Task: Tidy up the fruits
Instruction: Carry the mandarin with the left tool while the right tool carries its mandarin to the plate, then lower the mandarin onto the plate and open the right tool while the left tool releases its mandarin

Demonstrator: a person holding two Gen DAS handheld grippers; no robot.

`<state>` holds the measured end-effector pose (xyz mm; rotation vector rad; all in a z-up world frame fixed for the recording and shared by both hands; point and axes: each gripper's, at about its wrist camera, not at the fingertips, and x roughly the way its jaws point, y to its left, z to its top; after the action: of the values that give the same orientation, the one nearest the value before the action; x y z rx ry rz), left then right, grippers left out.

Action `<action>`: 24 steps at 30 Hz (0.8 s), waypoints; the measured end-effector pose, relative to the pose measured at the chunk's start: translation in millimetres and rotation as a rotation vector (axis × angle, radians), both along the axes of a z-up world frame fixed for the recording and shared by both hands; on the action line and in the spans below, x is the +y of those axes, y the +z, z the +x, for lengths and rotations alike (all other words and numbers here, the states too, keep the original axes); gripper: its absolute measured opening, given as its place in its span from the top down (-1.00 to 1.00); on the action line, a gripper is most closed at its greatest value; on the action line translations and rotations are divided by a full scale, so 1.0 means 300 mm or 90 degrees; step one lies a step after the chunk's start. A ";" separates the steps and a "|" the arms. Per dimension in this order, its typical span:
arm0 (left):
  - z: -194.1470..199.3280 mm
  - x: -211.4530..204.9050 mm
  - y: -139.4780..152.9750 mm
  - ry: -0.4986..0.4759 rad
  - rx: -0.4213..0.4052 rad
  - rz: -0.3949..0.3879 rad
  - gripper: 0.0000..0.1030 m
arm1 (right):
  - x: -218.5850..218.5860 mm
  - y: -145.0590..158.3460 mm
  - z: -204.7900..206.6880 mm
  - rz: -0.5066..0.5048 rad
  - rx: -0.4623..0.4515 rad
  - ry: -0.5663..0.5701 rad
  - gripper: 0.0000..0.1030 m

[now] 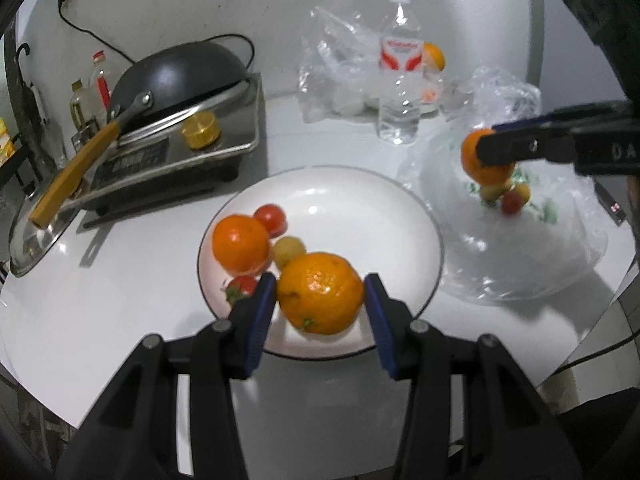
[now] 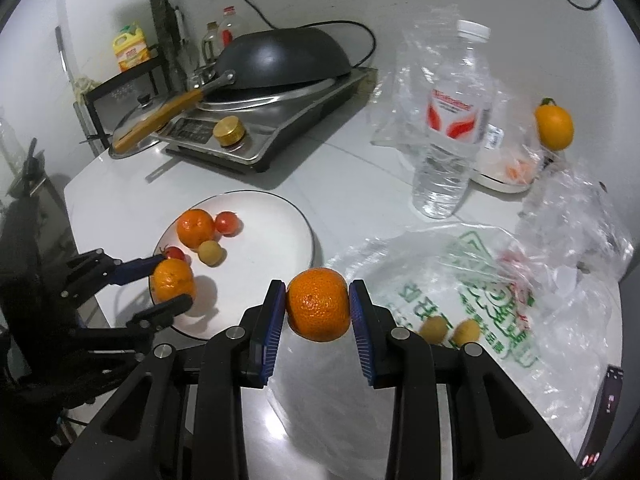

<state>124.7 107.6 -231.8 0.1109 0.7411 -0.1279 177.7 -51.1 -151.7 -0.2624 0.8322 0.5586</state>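
On the white table (image 2: 352, 168), the left gripper (image 1: 320, 294) sits wide apart around an orange (image 1: 320, 292) on the plate (image 1: 360, 208), while the right gripper (image 2: 318, 304) squeezes another orange (image 2: 318, 304) above the plastic bag (image 2: 460, 280).

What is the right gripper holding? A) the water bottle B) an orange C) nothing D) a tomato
B: the right gripper is clamped on an orange, held up above the plastic bag, with both pads pressed against its sides.
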 end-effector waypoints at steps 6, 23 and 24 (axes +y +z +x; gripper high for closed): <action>0.001 0.032 -0.004 0.009 0.010 0.004 0.10 | 0.077 -0.020 0.033 0.004 0.004 0.022 0.33; 0.010 0.053 -0.025 -0.031 0.025 -0.008 0.09 | 0.290 -0.131 0.186 -0.009 0.025 0.061 0.32; 0.011 0.056 -0.025 -0.032 0.026 -0.012 0.09 | 0.296 -0.137 0.192 -0.013 0.022 0.060 0.32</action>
<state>128.0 124.5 -239.2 0.1096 0.7777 -0.1860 235.2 37.8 -192.7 -0.3119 0.8630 0.6447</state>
